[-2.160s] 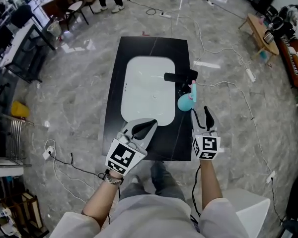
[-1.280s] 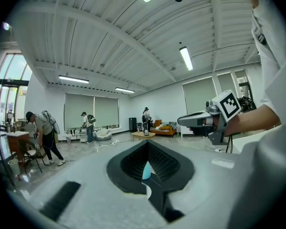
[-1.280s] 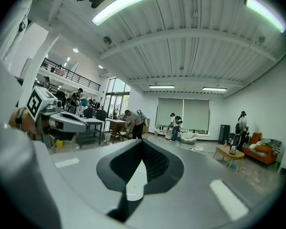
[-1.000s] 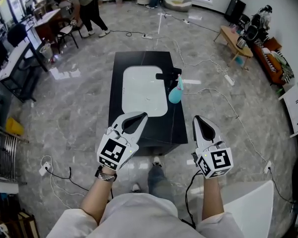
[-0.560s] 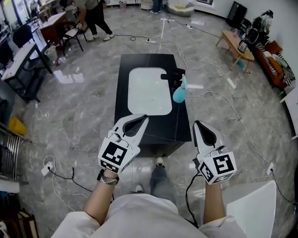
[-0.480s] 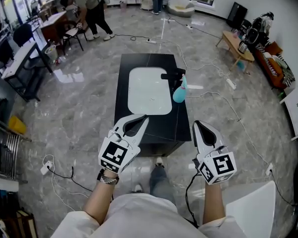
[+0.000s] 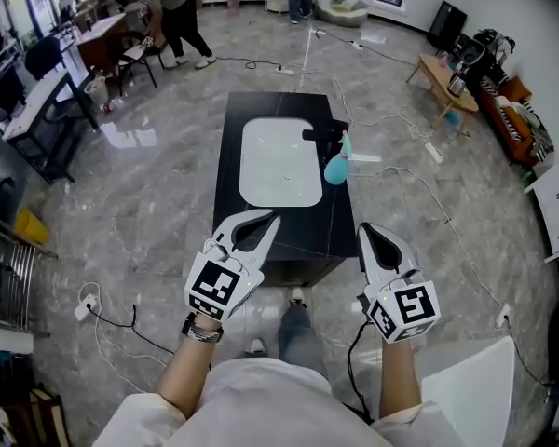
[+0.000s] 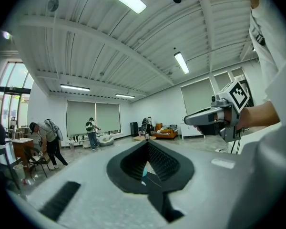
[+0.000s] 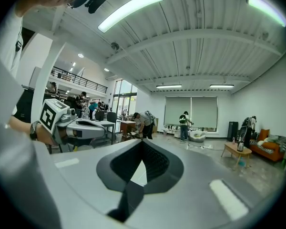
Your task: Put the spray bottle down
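The teal spray bottle stands upright on the black table, right of the white sink basin and beside the black faucet. Nothing is holding it. Both grippers hover in front of the table's near edge, well short of the bottle. My left gripper is shut and empty, its tips just over the table's near edge. In the left gripper view its tips meet, and a sliver of teal shows between the jaws. My right gripper is shut and empty too, its jaws closed to a point.
Cables trail over the grey marble floor around the table. Desks and chairs stand at the left, with people working at the back. A low bench is at the right and a white box at the lower right.
Both grippers have drawn back from the table toward my body, the right one away from the bottle, which stays standing by the faucet. Over the last half second they barely move.
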The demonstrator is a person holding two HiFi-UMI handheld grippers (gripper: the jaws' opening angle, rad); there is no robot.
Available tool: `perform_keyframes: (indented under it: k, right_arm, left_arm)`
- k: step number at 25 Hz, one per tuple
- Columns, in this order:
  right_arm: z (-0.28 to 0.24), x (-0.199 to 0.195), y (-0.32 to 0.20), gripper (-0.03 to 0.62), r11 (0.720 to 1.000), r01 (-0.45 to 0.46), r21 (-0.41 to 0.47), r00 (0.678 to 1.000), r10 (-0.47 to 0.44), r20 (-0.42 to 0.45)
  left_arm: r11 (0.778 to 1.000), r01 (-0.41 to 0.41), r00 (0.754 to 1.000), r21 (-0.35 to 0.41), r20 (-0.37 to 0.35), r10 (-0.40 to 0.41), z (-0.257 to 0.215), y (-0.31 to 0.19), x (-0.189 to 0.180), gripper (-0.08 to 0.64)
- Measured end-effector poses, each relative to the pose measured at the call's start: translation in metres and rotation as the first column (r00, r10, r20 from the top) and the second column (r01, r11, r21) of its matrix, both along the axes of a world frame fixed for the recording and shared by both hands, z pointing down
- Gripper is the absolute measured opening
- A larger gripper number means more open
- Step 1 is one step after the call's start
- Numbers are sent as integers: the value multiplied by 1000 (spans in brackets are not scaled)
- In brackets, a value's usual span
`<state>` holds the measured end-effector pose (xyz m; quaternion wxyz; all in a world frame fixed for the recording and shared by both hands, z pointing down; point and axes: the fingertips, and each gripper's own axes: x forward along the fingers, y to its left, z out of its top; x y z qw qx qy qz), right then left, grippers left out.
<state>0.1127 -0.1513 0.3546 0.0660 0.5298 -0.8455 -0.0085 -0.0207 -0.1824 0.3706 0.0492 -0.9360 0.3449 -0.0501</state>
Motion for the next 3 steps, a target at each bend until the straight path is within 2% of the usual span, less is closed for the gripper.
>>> perform_keyframes:
  k: [3]
  right_arm:
    - [4,-5,-3,5,1000,8,-5,1000,-8,-9]
  left_arm:
    - [1000,1,1000,0,5,-1,3,-3,-1,5]
